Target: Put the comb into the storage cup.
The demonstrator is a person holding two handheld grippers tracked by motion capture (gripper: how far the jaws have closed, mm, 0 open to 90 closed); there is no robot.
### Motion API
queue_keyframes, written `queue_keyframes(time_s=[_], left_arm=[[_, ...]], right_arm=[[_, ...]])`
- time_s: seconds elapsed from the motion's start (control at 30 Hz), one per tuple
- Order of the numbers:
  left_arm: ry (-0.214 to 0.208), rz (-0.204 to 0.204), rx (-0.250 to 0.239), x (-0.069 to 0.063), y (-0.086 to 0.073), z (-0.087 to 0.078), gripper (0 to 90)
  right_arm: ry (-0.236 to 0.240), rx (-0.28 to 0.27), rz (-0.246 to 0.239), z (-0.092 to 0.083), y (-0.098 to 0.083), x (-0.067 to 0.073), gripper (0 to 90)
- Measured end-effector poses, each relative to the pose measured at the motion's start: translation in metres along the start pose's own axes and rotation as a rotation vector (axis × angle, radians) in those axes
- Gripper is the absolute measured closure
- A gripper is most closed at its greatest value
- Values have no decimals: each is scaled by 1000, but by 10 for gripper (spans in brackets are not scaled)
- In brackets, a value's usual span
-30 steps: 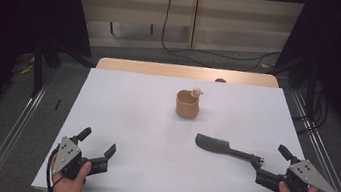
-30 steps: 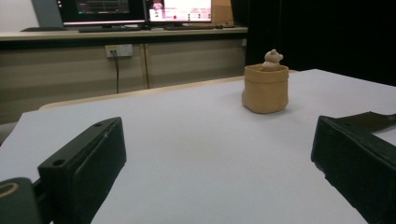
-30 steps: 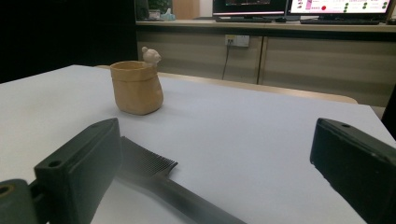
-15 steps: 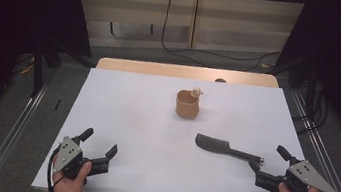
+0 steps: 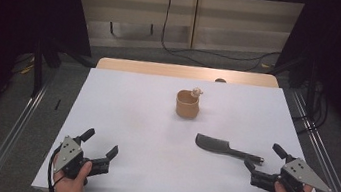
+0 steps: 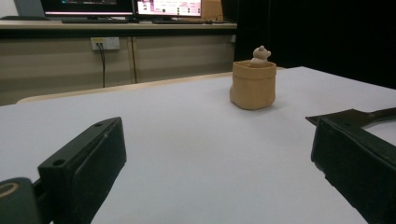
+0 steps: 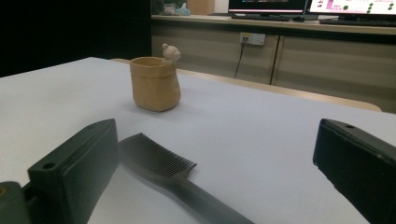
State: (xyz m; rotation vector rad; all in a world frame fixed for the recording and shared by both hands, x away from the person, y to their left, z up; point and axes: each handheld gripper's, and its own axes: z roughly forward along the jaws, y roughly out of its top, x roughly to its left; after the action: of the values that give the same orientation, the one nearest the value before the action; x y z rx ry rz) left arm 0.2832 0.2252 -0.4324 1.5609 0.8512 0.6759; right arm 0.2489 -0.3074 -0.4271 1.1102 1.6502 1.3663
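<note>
2 grippers low at the near edge of the white table (image 5: 131, 105). Left gripper (image 5: 99, 147) held by a hand (image 5: 69, 183), jaws spread wide, gripping nothing. Farther back, near the table's middle, tan cup (image 5: 187, 104) upright, small figure (image 5: 197, 92) on its rim. Dark comb (image 5: 219, 146) flat, handle end just beside right gripper (image 5: 264, 164), jaws parted, nothing between.
</note>
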Motion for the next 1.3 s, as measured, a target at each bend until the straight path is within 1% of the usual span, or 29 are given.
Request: queue_keyframes(time_s=[0.03,0.07,0.1,0.13,0.23,0.3,0.37,0.4,0.47,0.53,0.7,0.83,0.87,0.9,0.93,1.03,1.07,1.1,1.13,1.23,1.3], left_arm=[[0,0,0,0,0,0,33],[-5,-2,-3,0,0,0,33],[-5,-2,-3,0,0,0,33],[-8,7,-6,-1,1,-2,33],[-13,7,-12,-1,1,-2,33],[-13,8,-7,-2,2,-3,33],[-15,4,-10,-4,2,-3,33],[-21,9,-19,-5,3,-4,33],[-19,21,-19,-5,3,-5,33],[-16,21,-15,-5,3,-3,33],[-16,12,0,-4,1,-1,33],[-16,18,1,-3,1,0,33],[-19,22,4,-3,1,0,33],[-19,22,4,-3,1,0,33],[-23,29,8,-3,1,0,33],[-19,26,4,-4,1,1,33],[-22,22,3,-4,1,1,33],[-22,22,3,-4,1,1,33],[-21,23,4,-4,1,2,33],[-21,24,5,-4,1,2,33],[-22,21,4,-4,1,2,33]], right_arm=[[0,0,0,0,0,0,0],[20,8,12,2,-1,0,0],[20,8,12,2,-1,0,0],[37,9,23,5,0,0,0],[30,12,27,8,2,2,3],[50,-2,43,12,5,2,0],[56,-2,45,13,7,2,2],[54,-6,35,16,10,1,7],[62,-6,36,19,13,1,9],[66,-3,27,22,16,1,10],[70,2,26,32,21,-2,12],[76,2,26,36,23,-4,11],[77,4,21,39,25,-5,11],[77,4,21,39,25,-5,11],[78,9,17,43,28,-6,11],[69,14,11,47,30,-7,12],[57,9,4,51,32,-9,14],[57,9,4,51,32,-9,14],[41,3,1,55,33,-10,19],[29,-2,6,58,33,-11,22],[20,7,12,62,31,-12,19]])
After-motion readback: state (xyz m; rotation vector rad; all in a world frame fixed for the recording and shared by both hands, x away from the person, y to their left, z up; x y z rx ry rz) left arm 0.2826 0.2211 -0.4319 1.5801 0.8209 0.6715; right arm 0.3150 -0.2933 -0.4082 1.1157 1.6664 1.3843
